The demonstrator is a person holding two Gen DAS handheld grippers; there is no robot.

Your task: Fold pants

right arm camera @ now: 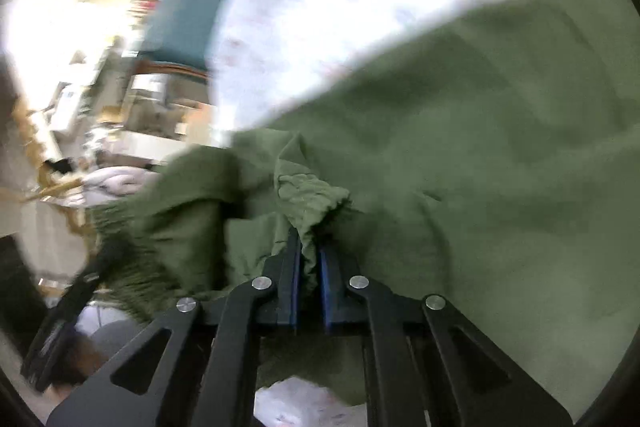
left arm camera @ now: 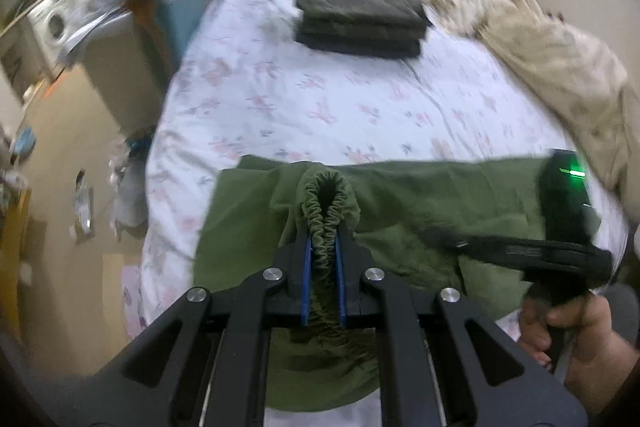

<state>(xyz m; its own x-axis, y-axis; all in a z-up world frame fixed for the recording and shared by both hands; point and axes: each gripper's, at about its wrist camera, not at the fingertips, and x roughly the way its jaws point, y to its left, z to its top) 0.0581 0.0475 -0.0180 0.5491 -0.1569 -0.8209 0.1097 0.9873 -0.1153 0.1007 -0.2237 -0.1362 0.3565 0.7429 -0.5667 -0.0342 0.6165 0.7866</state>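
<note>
Left gripper (left arm camera: 323,247) fingers clamp ruched elastic waistband of soft olive-green cotton pants (left arm camera: 420,203); right gripper (right arm camera: 309,247) fingers pinch crumpled fabric on floral bedsheet (left arm camera: 300,99).

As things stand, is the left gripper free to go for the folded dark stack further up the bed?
Probably not yet. The left gripper is shut on the green pants' elastic waistband. The sheet before the folded stack lies bare, so only that grip holds it back.

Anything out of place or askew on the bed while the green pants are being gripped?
Mostly the far right of the bed: a beige blanket lies crumpled in a heap, unlike the neatly folded dark stack beside it. The green pants are bunched at the elastic waistband, as expected mid-fold. Nothing looks spilled or damaged.
</note>
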